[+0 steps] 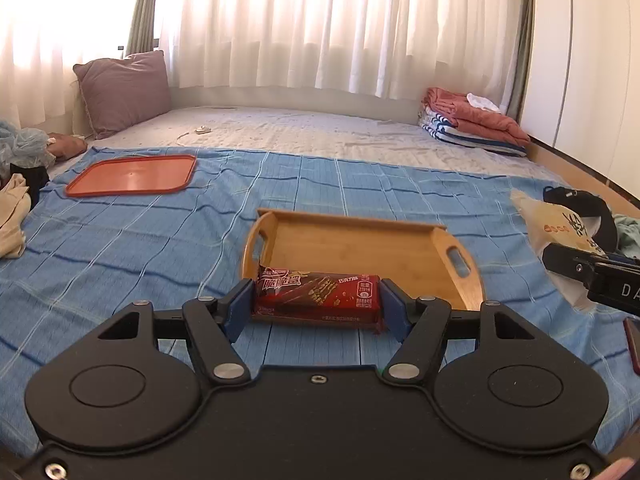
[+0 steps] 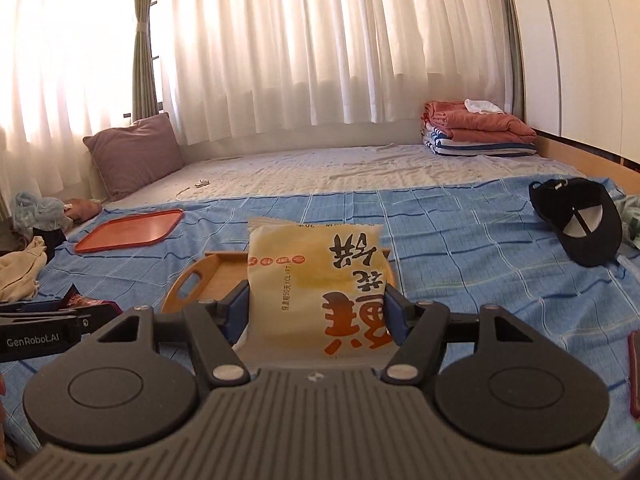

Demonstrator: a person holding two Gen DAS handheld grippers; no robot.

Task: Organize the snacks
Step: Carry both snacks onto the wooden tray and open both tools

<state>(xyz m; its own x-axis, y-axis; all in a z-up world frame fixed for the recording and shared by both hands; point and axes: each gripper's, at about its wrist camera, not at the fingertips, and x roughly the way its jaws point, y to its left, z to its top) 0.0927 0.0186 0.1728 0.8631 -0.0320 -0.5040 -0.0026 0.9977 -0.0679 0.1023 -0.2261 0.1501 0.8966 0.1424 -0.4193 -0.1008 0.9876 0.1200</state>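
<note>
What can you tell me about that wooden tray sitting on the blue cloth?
The wooden tray looks like light bamboo: rectangular, shallow, with a low raised rim and an oval cut-out handle at each short end. It lies flat on the blue checked cloth, and the part of its floor in view is bare. Nothing visibly touches it; the red snack bar and the yellow pastry packet are held in grippers in front of it and hide its near edge.

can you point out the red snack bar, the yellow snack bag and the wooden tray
red snack bar [image 1: 318,294], left wrist view, wrapper front
yellow snack bag [image 2: 316,280], right wrist view, printed face
wooden tray [image 1: 352,246], left wrist view, bare floor
</note>
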